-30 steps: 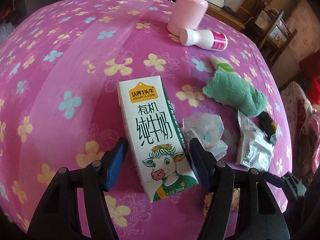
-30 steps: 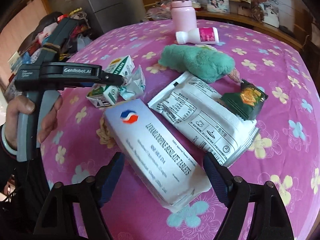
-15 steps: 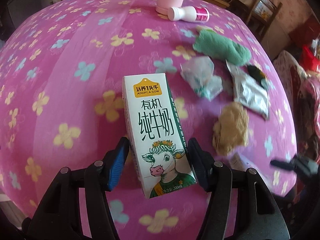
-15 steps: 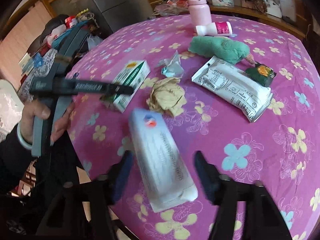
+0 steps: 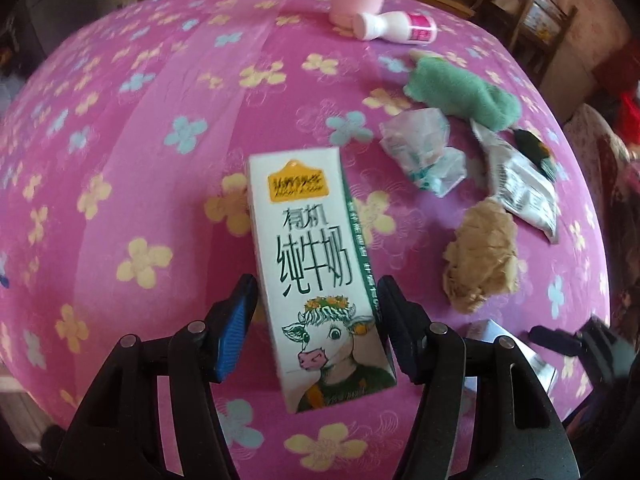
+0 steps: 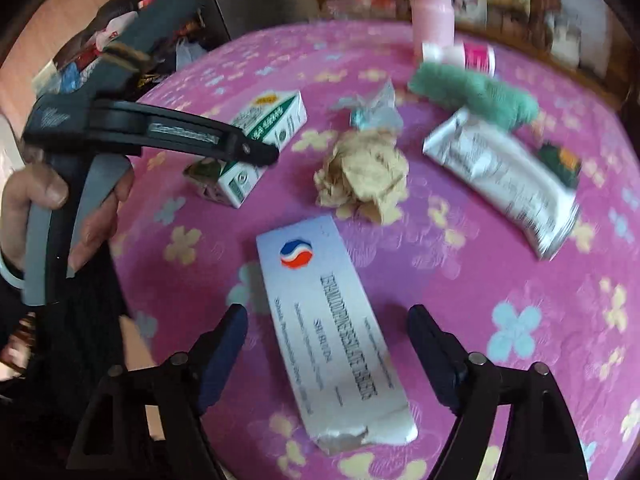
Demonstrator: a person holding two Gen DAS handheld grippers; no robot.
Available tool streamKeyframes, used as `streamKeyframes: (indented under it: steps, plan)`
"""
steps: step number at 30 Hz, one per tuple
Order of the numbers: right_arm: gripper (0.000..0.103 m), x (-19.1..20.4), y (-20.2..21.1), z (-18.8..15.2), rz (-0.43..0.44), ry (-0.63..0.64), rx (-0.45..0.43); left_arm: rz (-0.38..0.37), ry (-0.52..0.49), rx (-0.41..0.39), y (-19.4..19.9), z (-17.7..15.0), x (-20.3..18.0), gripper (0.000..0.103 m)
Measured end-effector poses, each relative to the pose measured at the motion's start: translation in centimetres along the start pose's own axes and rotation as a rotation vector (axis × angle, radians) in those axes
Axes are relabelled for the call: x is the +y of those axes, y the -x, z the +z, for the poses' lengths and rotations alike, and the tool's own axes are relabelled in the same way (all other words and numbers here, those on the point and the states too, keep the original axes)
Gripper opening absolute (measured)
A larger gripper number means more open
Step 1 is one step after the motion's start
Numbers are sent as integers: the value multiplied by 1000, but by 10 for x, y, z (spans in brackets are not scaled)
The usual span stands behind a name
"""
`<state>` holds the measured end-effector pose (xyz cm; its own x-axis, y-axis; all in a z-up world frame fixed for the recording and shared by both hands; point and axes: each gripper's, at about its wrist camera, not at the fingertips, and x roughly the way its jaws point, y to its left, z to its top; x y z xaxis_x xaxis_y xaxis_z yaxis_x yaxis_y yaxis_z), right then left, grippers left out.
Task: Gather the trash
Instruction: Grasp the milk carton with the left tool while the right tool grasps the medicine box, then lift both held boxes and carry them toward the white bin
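My left gripper [image 5: 316, 300] is shut on a white and green milk carton [image 5: 308, 248] with a cartoon cow, and holds it upright just above the pink flowered tablecloth [image 5: 120, 160]. The right wrist view shows a hand holding that gripper [image 6: 256, 152] around the carton [image 6: 264, 128]. A white tablet box [image 6: 328, 328] with a torn near end lies between the fingers of my right gripper [image 6: 328, 316]. Its jaws are closing, and a gap shows on each side of the box.
On the cloth lie a crumpled brown paper ball [image 6: 364, 172], a crumpled white wrapper [image 6: 376, 110], a silver packet [image 6: 504, 184], a dark green sachet [image 6: 560, 160] and a green cloth [image 6: 476, 92]. A pink bottle [image 6: 434, 12] and a fallen white bottle [image 6: 460, 54] are farther back.
Both grippers pulled back toward the table's near edge. The carton came along in the left one. The tablet box slid off the brown paper ball, which now shows.
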<state>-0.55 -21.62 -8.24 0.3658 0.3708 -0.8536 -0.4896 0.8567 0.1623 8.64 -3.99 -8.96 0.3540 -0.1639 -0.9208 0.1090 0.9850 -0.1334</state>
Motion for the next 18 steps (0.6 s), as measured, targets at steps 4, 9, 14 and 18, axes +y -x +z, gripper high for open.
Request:
streamKeyframes:
  steps: [4,9,14,18]
  plan:
    - [46,0,5,-5,7,-20,-23,0,2,-27,2,-2,1,57]
    - [46,-3,28,-10,-27,-25,-80,6,-32,-99,26,-9,-6,54]
    - [46,-11,52,-12,-74,-64,-130,-22,-74,-172,58,-11,-29,54]
    - [46,-24,73,-18,-107,-113,-167,-80,-90,-199,77,-13,-49,54]
